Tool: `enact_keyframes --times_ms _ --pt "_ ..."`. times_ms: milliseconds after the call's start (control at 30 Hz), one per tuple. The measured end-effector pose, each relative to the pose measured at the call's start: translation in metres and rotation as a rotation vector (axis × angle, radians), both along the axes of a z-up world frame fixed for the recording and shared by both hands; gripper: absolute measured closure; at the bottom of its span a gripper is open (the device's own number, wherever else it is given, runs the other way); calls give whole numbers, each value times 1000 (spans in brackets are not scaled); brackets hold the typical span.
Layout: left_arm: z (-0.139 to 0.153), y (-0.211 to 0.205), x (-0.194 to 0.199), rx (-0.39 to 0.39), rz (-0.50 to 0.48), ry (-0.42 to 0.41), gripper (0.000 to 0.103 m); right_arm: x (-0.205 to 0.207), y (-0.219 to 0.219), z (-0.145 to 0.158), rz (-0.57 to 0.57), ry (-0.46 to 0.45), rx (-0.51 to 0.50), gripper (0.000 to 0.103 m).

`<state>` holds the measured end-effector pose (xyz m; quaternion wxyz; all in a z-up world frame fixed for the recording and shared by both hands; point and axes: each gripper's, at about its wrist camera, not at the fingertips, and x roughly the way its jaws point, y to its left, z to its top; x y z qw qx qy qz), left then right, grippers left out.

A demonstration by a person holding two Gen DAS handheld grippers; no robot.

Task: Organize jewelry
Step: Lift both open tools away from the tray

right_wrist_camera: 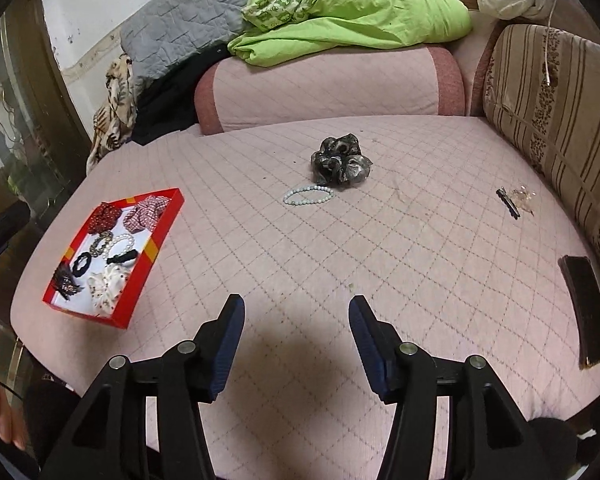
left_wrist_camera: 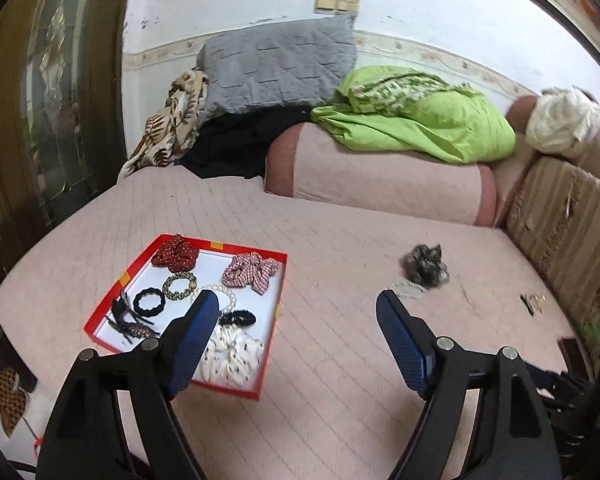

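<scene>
Holding nothing, we carry both tools above the pink quilted bed cover (right_wrist_camera: 340, 264): left gripper (left_wrist_camera: 298, 308) with jaws wide apart, right gripper (right_wrist_camera: 296, 314) with jaws apart, bare cover showing between each pair.

Filed already, in the red tray (right_wrist_camera: 156, 246) near the cover's left edge: red dotted scrunchie (left_wrist_camera: 176, 254), checked scrunchie (left_wrist_camera: 250, 272), leopard-print band (left_wrist_camera: 179, 286), black hair tie (left_wrist_camera: 150, 302), pearl bracelet (left_wrist_camera: 220, 292), black ruffled band (left_wrist_camera: 238, 317), white printed scrunchie (left_wrist_camera: 230, 356), dark clip (left_wrist_camera: 130, 322).

Outstanding, loose on the cover:
- grey-black scrunchie (right_wrist_camera: 340, 160), toward the far edge by the bolster (right_wrist_camera: 320, 84);
- pale bead bracelet (right_wrist_camera: 308, 195), just in front of it, seemingly touching;
- black hair clip (right_wrist_camera: 508, 202) with a small clear piece (right_wrist_camera: 523, 196) beside it, toward the right edge near the striped cushion (right_wrist_camera: 548, 112).

A dark phone (right_wrist_camera: 586, 308) lies at the right edge; we judge it no part of the sort.

Step in hand, as we read it: between items, reaching for the next. The bracelet lies flat and thin, so the next move calls for the right tool to go forward, come down low over the beads, and close gently before carrying them to the tray.
</scene>
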<state>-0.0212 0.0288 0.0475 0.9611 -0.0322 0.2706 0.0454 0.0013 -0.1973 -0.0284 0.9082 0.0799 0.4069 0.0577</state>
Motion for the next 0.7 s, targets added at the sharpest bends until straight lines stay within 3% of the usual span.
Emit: enact_keyframes --times_ms 333,700 --pt "20 -30 -35 70 -30 -9 21 -40 -4 33 -12 -119 -24 31" --pt "-1 -57 4 109 -96 43 21 -14 -18 8 -46 -71 -56 30"
